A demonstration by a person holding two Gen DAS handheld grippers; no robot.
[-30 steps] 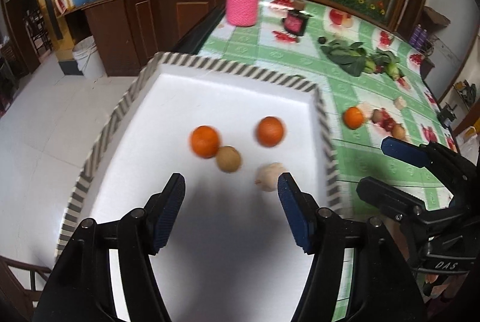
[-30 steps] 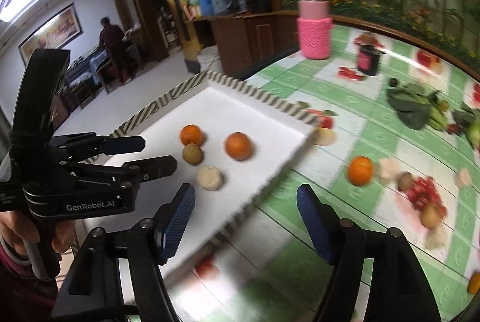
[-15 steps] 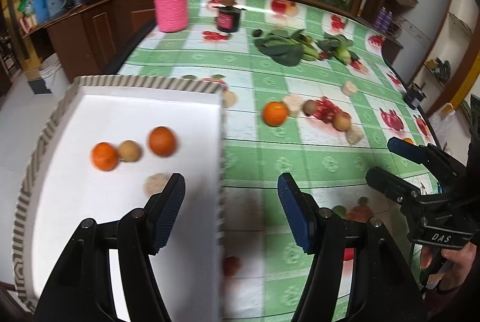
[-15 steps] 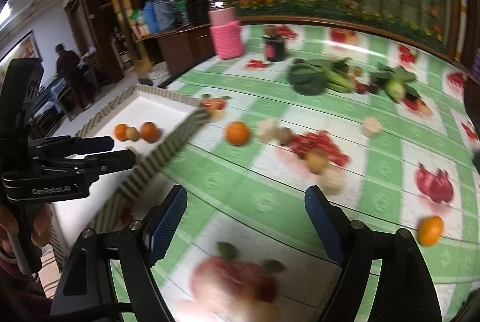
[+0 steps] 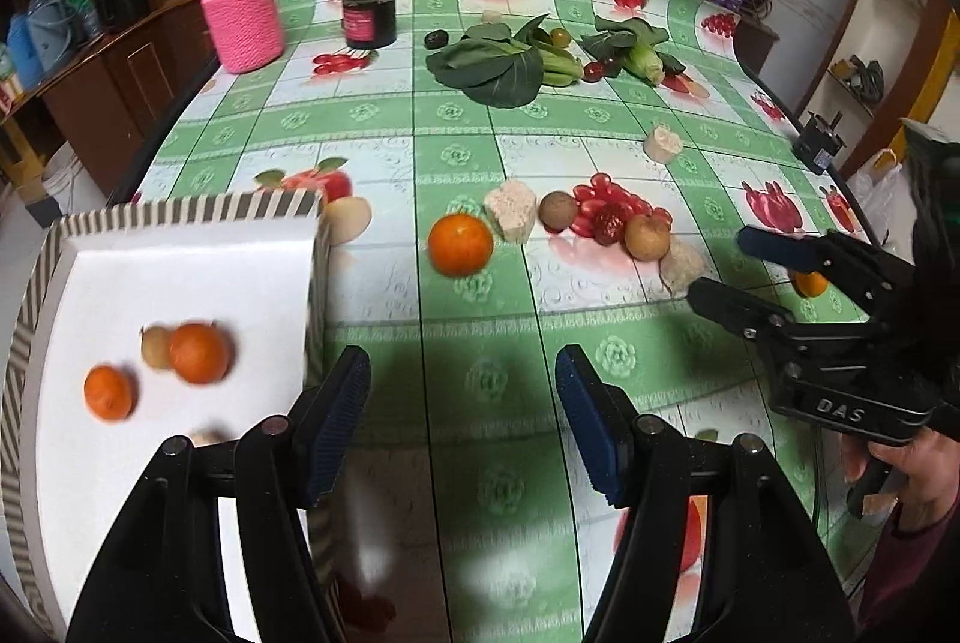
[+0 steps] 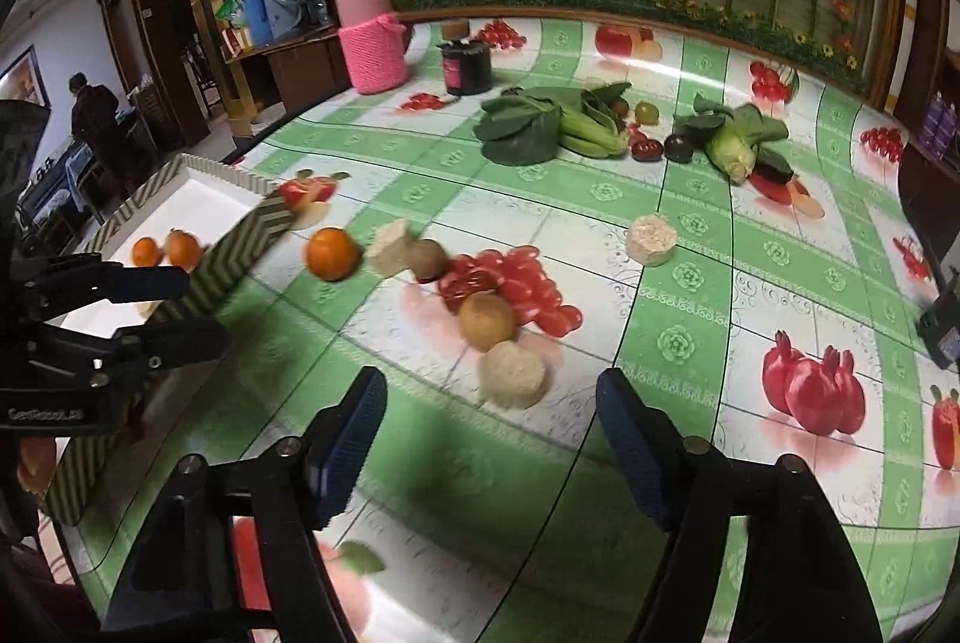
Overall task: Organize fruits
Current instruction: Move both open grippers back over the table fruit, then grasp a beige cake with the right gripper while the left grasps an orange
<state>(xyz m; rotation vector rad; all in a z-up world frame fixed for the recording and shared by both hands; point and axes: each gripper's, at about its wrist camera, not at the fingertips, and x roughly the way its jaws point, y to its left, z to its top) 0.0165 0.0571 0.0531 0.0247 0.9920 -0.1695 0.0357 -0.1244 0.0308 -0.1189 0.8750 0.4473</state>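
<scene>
On the worktop [image 5: 384,133], which is covered by a green checked cloth printed with fruit, a white tray [image 5: 180,277] with a striped rim is seen at the left edge; it is taken here as the landmark. Inside the tray two oranges [image 5: 198,352] and one round brown fruit [image 5: 155,346] are counted, the brown one touching the nearer orange; a fourth pale item at the tray's near side is mostly hidden behind the left hand-held gripper [image 5: 462,418].

Outside the tray, to its right, one loose orange [image 5: 460,244] is seen on the cloth, followed further right by a pale cube-shaped piece [image 5: 511,210], a small brown fruit [image 5: 558,210], a larger tan fruit [image 6: 487,320] and a pale round piece [image 6: 511,374] just beside it. One more pale round piece [image 6: 651,240] lies well apart, further right again. A second small orange is partly hidden behind the right hand-held gripper [image 6: 489,442] in the left wrist view.

Far beyond the tray, two bunches of leafy greens [image 5: 498,64], one pink knit-covered jar [image 5: 240,10] and one dark pot [image 5: 369,19] are counted.

The left hand-held gripper is held tilted downward over the cloth just right of the tray's corner, its jaws apart with nothing between them. The right hand-held gripper is angled down toward the pale round piece and the tan fruit, well right of the tray; its jaws have just been closing partway, yet they stand apart and no fruit is gripped. A hand [image 5: 906,469] is seen around its handle.
</scene>
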